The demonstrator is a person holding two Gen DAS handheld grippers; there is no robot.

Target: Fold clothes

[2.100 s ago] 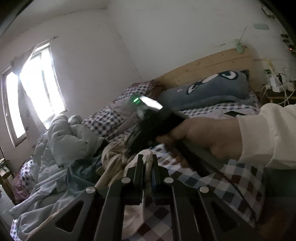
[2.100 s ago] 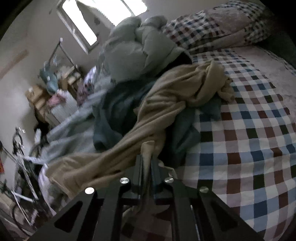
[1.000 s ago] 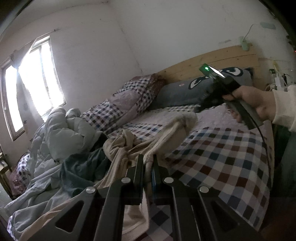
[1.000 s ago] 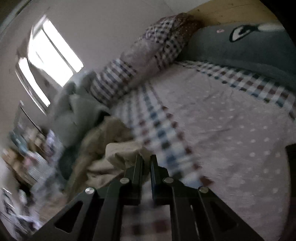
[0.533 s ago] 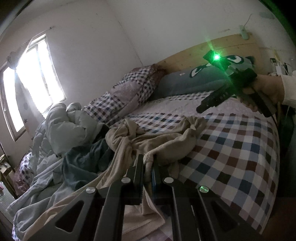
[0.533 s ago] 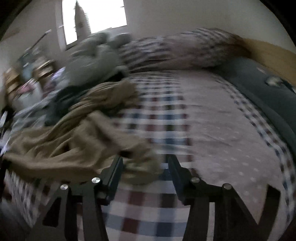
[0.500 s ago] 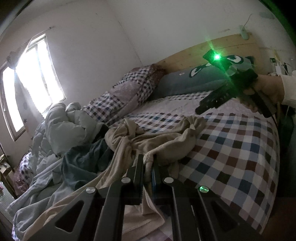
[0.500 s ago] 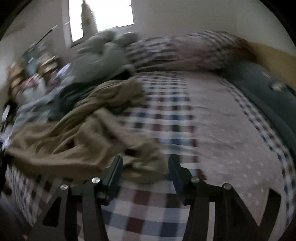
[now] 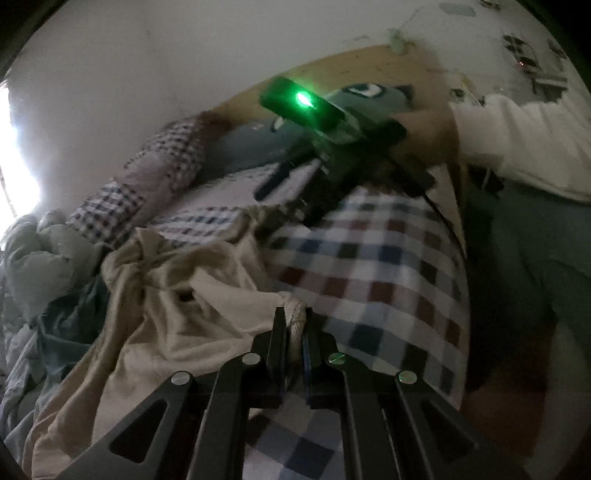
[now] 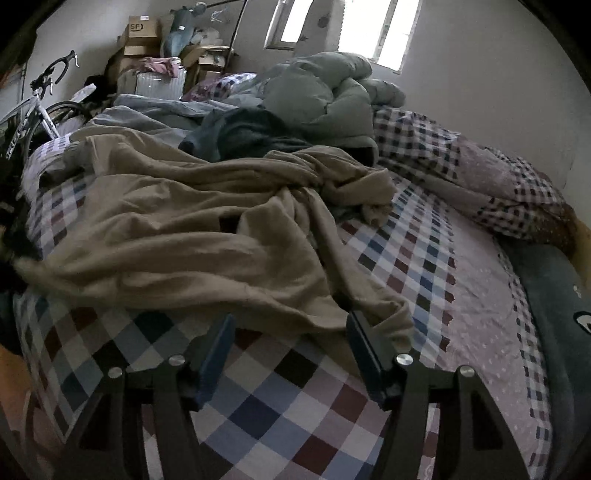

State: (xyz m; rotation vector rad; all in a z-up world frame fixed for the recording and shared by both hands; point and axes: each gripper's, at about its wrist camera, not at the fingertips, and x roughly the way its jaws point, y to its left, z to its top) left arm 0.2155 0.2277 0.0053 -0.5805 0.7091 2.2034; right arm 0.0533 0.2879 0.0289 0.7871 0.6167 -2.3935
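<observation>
Left gripper is clamped on a bunched edge of the beige cloth, a fold of it pinched between the near-closed jaws at the near middle of the left wrist view. From there the cloth spreads left and far across the checked bed, crumpled, with a dark teal garment beside it on the left and a grey-green duvet beyond that. Farther off, the right gripper comes in from the right, held by a hand in a white sleeve, a green light glowing on its top. Its tips sit just at the far end of the cloth. A checked pillow and a wooden headboard lie behind.

Right wrist view: the right gripper stands wide apart, its jaws having just been opening, and the pads hold nothing. The near hem of the beige cloth lies on the bed just beyond and between the tips, the right finger overlapping its corner. The cloth stretches left and far, wrinkled, toward the teal garment and the duvet. A bicycle and boxes stand at far left.
</observation>
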